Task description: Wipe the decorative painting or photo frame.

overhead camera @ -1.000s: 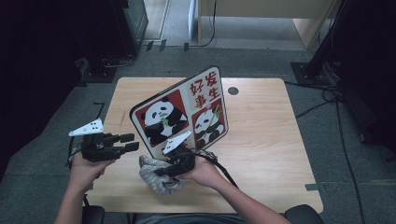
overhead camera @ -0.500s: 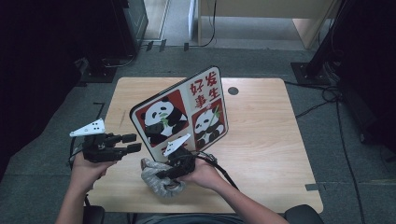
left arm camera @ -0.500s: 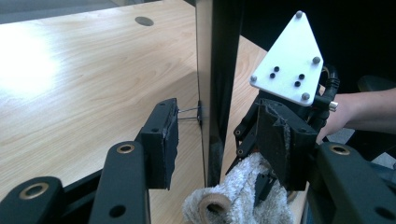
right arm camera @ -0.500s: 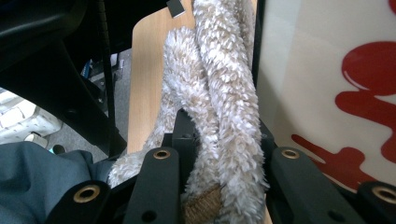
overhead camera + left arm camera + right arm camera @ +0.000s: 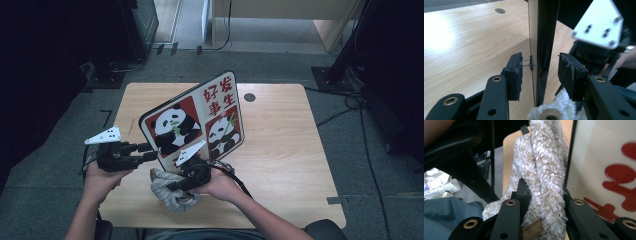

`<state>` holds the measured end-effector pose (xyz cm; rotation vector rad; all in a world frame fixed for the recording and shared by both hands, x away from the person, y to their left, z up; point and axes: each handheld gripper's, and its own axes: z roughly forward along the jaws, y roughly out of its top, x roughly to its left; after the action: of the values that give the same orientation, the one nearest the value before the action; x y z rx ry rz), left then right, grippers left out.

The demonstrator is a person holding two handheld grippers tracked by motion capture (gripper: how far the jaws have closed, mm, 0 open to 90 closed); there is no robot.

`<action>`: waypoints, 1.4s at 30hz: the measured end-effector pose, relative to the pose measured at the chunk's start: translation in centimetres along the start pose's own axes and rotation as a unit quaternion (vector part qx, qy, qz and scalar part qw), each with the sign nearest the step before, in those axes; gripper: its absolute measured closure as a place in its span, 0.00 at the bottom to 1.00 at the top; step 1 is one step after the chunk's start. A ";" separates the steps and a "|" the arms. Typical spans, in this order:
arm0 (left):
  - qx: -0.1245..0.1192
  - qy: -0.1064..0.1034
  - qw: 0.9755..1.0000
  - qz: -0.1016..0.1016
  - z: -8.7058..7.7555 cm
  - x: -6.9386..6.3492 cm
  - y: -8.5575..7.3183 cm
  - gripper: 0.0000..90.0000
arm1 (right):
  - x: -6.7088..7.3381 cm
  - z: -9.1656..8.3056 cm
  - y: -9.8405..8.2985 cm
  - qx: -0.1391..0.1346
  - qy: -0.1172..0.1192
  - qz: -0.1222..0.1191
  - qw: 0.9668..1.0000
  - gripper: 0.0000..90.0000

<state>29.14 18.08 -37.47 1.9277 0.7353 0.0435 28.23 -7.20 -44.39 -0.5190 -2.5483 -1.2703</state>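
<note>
A flat board (image 5: 200, 120) printed with pandas and red characters stands tilted on the wooden table (image 5: 280, 130). My left gripper (image 5: 149, 151) reaches in from the left. Its jaws straddle the board's thin dark edge (image 5: 545, 37) and have just been closing, but a gap shows beside each pad (image 5: 515, 72), so the left gripper (image 5: 540, 72) is open. Just in front of the board, my right gripper (image 5: 174, 187) is shut on a fluffy grey-white cloth (image 5: 167, 196). The cloth (image 5: 544, 157) rises between the right gripper's (image 5: 541, 195) jaws, with the board's white face (image 5: 599, 157) to the right.
A round cable hole (image 5: 249, 97) sits near the table's far edge. Bare tabletop lies to the right of the board. Cables (image 5: 350, 105) trail on the floor at the right. Dark equipment (image 5: 135, 25) stands beyond the far left corner.
The left jaws look slightly narrower around the board's edge. Both hands, the board and the cloth stay where they were.
</note>
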 end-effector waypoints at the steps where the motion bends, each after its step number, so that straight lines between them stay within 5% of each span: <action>1: 0.001 0.001 1.000 -0.002 0.2 0.1 0.0 0.61 | 0.1 -0.2 0.2 -0.002 0.002 -0.001 1.000 0.81; 14: -0.005 -0.012 1.000 0.000 0.8 0.5 0.0 0.72 | 0.8 -2.9 0.7 -0.002 0.009 -0.001 1.000 0.82; 27: -0.007 -0.020 1.000 0.006 1.2 0.7 0.3 0.77 | 0.3 -8.1 1.6 -0.027 -0.021 0.009 0.999 0.82; 42: -0.022 -0.026 0.999 0.014 1.3 0.6 0.7 0.85 | 0.7 -13.2 5.8 -0.060 -0.053 -0.001 0.997 0.82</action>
<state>30.38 17.14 -37.63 1.8905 0.6673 0.0272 30.85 -14.46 -32.18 -0.6251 -2.5685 -1.4400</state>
